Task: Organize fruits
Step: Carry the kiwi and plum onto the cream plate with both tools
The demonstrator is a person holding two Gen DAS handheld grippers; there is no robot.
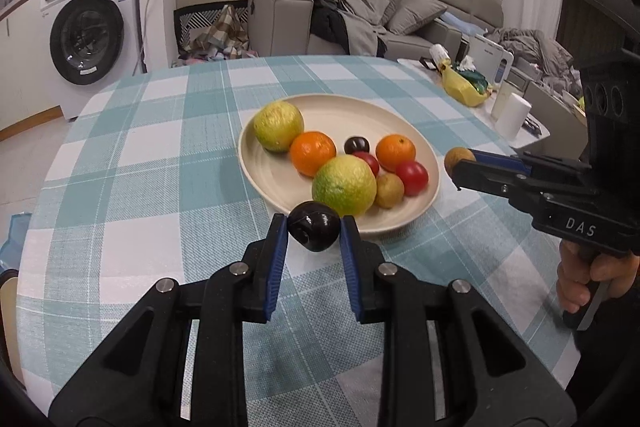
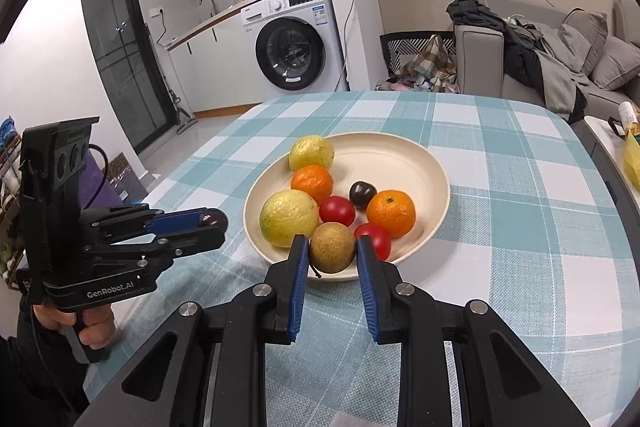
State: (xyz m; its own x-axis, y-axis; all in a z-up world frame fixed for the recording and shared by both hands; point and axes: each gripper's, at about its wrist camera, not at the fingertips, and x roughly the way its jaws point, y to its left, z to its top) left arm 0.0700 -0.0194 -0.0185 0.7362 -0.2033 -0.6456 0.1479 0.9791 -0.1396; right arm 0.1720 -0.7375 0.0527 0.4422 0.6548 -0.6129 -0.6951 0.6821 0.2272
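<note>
Left claw [image 1: 314, 229]: clenched on a glossy dark purple round plum [image 1: 314, 230], raised off the surface at the cream round plate's [image 1: 256, 167] six o'clock rim, ready to drop in.
Right claw [image 2: 333, 247]: grasping a small brown rough-skinned round fruit [image 2: 332, 247] at the plate's three o'clock, likewise headed for the pile.
Plate: holds the gathered fruit.

Table under teal-and-white checked cloth [image 1: 160, 155], cream plate [image 1: 424, 151] of fruit resting on it
</note>
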